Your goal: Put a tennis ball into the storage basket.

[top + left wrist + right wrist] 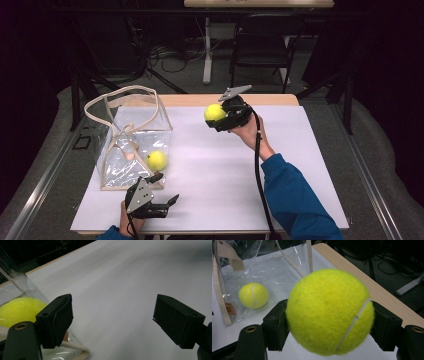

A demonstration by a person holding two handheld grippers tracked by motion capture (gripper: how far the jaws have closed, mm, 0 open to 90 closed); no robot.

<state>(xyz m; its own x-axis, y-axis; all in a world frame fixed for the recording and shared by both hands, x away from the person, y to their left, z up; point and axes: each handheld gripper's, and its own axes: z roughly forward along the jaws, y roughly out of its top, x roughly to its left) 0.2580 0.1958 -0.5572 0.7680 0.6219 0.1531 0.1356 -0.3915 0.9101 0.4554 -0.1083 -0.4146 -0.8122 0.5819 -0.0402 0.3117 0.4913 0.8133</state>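
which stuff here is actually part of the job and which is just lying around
In the job:
- held tennis ball, gripped by the right tool
- clear bag
- tennis ball in the bag
- left tool, open beside the bag

Just around:
- black chair
- floor cables

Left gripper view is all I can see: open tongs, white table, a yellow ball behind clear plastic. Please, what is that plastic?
Observer: A clear bag with beige handles, standing upright; the ball inside lies on its bottom.
Operator: Where is the other hand?
Observer: The right tongs are raised above the table's far part, to the right of the bag.
Operator: Do they hold something?
Observer: Yes, a second tennis ball, clamped between both pads.
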